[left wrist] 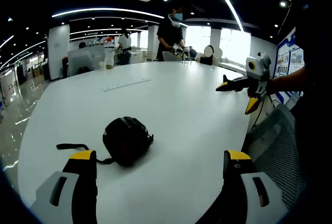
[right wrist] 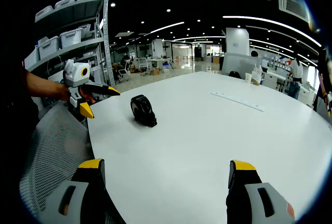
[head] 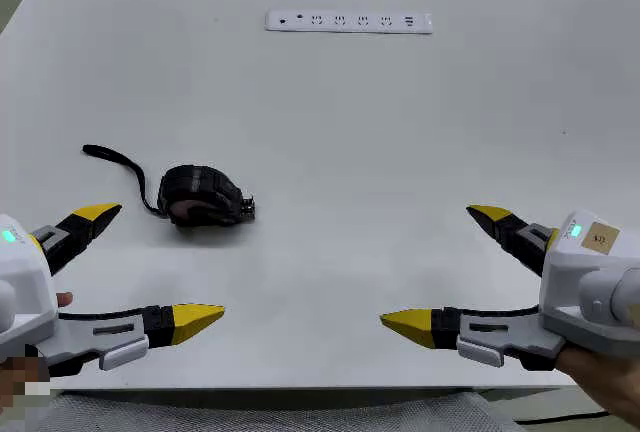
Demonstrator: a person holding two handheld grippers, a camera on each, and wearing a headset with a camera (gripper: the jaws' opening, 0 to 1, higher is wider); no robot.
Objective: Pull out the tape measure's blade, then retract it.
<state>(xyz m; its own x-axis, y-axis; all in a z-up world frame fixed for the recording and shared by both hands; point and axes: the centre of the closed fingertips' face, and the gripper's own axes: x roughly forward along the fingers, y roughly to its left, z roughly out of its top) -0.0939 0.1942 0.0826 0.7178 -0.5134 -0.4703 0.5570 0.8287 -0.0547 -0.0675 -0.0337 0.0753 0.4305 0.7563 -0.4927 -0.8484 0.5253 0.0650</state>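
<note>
On the white desk (head: pixel 400 132), left of centre, sits the black rubber-cased tape measure (head: pixel 203 197) with no blade drawn out, its black wrist strap (head: pixel 120 162) trailing away to the left. It seems set in open space so either jaw pair can reach it. The left hand-held gripper (head: pixel 160 262) hovers near it, jaws spread wide, holding and touching nothing. The right hand-held gripper (head: pixel 432 266), well apart from it, is equally wide and empty. A white power strip (head: pixel 348 21) lies at the far side.
</note>
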